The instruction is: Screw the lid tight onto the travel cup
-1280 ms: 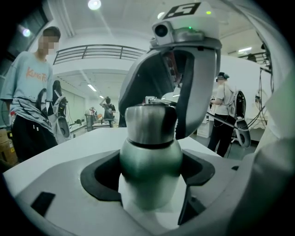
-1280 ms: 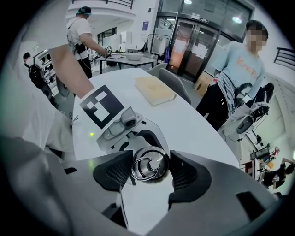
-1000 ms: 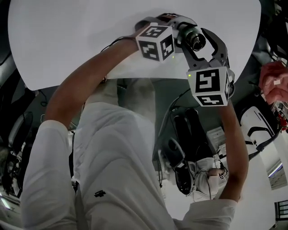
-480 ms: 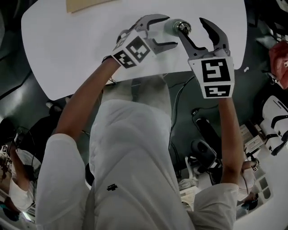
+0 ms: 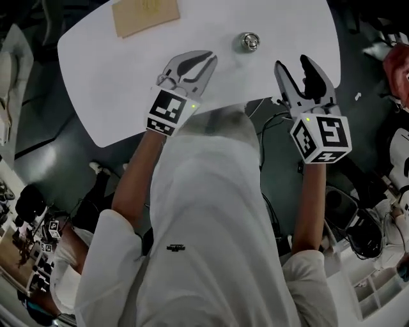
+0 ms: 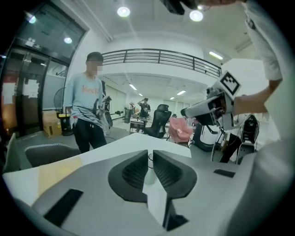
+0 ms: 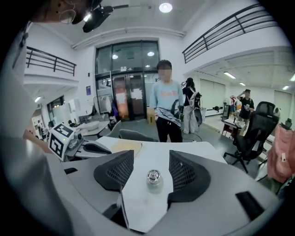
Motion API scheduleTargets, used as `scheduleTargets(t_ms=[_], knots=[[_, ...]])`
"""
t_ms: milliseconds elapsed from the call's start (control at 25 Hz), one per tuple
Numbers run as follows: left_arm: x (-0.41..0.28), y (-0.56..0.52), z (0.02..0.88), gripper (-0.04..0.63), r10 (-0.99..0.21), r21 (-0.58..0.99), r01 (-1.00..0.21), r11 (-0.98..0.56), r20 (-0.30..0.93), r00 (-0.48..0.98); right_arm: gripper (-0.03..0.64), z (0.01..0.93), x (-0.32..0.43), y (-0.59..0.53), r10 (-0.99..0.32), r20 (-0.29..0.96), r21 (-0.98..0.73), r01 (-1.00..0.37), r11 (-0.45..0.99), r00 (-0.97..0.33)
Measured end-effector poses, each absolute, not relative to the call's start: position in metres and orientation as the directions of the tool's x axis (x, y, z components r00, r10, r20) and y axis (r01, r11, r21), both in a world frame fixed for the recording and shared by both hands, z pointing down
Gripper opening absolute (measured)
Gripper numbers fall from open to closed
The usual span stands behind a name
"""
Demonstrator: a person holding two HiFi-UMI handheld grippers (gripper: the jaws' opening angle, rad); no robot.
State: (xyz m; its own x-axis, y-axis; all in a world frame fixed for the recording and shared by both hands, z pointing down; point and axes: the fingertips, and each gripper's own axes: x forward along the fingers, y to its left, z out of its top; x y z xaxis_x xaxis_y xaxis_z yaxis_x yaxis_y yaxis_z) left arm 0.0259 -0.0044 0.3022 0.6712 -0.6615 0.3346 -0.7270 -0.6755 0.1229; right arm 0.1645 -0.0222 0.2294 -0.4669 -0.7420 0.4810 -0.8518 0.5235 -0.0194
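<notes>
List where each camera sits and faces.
Head view: on the person's head, facing steeply down at the table and travel cup; torso, arms, left gripper, right gripper show.
Left gripper view: on the left gripper, facing across the table; jaws closing, nothing between; right gripper shows.
Right gripper view: on the right gripper, facing the travel cup beyond open jaws; left gripper shows.
Shared: head and right gripper views both show the travel cup.

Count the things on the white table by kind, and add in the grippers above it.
travel cup: 1
tan board: 1
grippers: 2 (left gripper, jaws closing with nothing between them; right gripper, open and empty)
Total: 4
</notes>
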Motion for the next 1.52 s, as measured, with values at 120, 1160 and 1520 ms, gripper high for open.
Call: scheduleTargets(t_ms=[120, 1160, 1520], knots=[[0.025, -0.002, 0.279, 0.018, -0.685, 0.220, -0.750, -0.623, 0.309, 0.660, 0.230, 0.214, 0.188, -0.013, -0.771, 0.447, -0.022, -0.868, 0.496, -0.453], [-0.035, 0.064, 0.161, 0.003, -0.830, 0.211, -0.844, -0.493, 0.177, 0.529, 0.057, 0.169, 0.157, 0.043, -0.847, 0.301, 0.096, -0.870, 0.485, -0.439], [-0.032, 0.060, 0.151, 0.004, -0.820, 0.193, -0.836, -0.514, 0.175, 0.545, 0.048, 0.162, 0.117, 0.037, -0.797, 0.281, 0.077, -0.816, 0.574, -0.534]])
